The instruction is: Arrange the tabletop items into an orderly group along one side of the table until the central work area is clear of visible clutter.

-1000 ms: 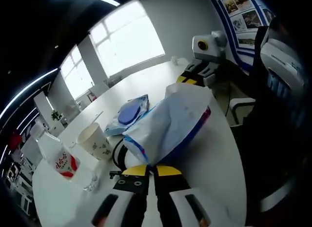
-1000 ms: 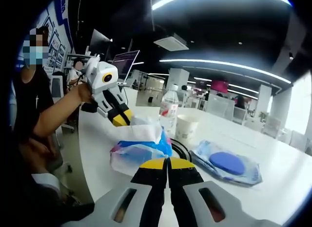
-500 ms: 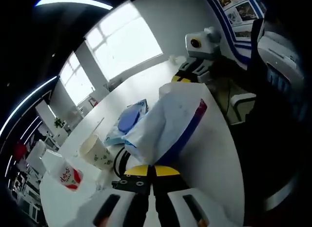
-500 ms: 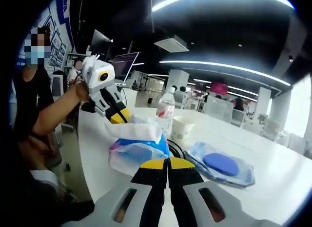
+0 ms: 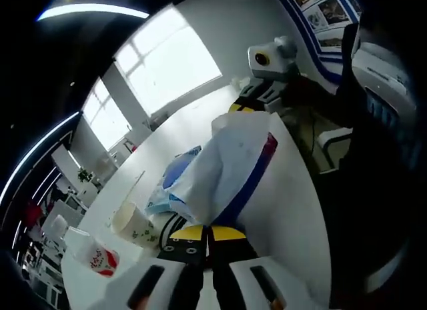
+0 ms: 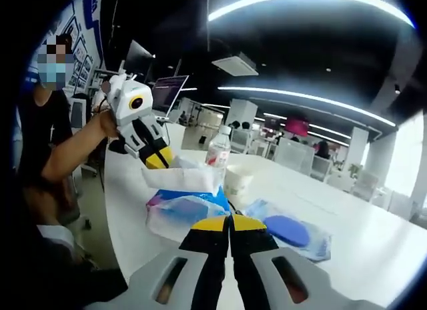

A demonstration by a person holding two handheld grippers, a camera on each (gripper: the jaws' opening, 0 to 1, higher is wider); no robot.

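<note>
A soft tissue pack (image 5: 230, 167), white with blue and red print, rises straight from my left gripper (image 5: 204, 234), which is shut on its near edge. In the right gripper view the same tissue pack (image 6: 181, 211) rests on the white table (image 6: 360, 257), and the left gripper (image 6: 157, 161) meets the white sheet at its top. My right gripper (image 6: 230, 223) is shut, its tips at the pack's near edge with nothing visibly between them. Behind the pack stand a water bottle (image 6: 217, 151), a paper cup (image 6: 239, 180) and a wipes pack with a blue lid (image 6: 288, 231).
A black cable loop (image 6: 236, 206) lies between the tissue pack and the wipes pack. A person sits at the table's left edge, an arm (image 6: 70, 157) holding the left gripper. The right gripper (image 5: 248, 105) shows beyond the pack. Cup (image 5: 132, 221) and bottle (image 5: 93, 255) stand low left.
The left view has swung, so cup and bottle sit lower left and the tissue pack stands steeper. The right view has drawn back a little. Both grippers stay shut.
</note>
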